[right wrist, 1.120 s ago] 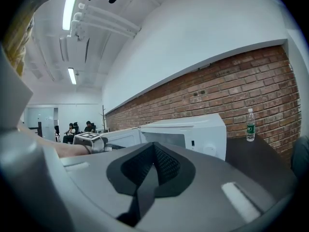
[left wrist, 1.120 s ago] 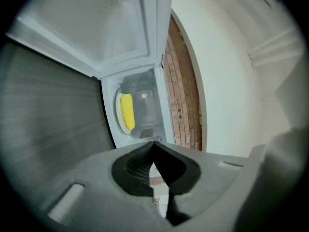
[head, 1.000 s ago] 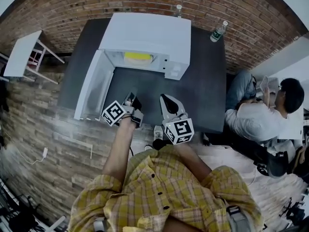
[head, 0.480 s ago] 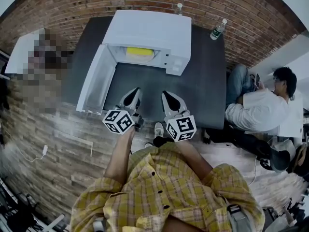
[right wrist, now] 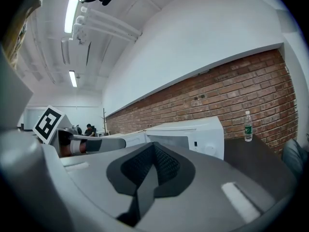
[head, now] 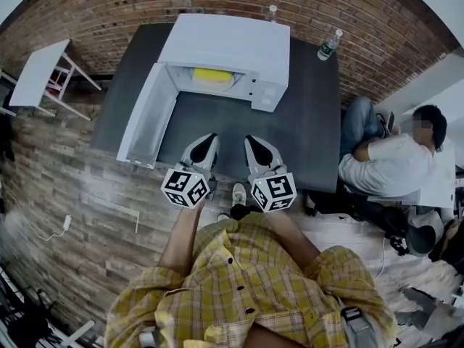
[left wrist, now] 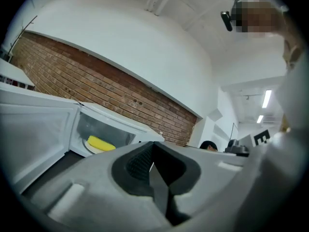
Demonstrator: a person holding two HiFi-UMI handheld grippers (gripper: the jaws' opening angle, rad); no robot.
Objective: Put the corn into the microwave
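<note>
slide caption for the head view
Corn in the open microwave; left gripper and right gripper, both shut, held before it.

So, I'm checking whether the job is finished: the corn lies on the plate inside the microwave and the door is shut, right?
Not quite. The corn does lie on the plate inside the microwave, but the door is not shut. It stands wide open, swung out to the left, as the head view shows.

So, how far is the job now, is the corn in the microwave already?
Done: the yellow corn cob lies on a white plate inside the white microwave. In hand: nothing; the left claw and the right claw are both shut and empty, side by side above the near edge of the dark table. Left: probably only closing the microwave's open white door.
</note>
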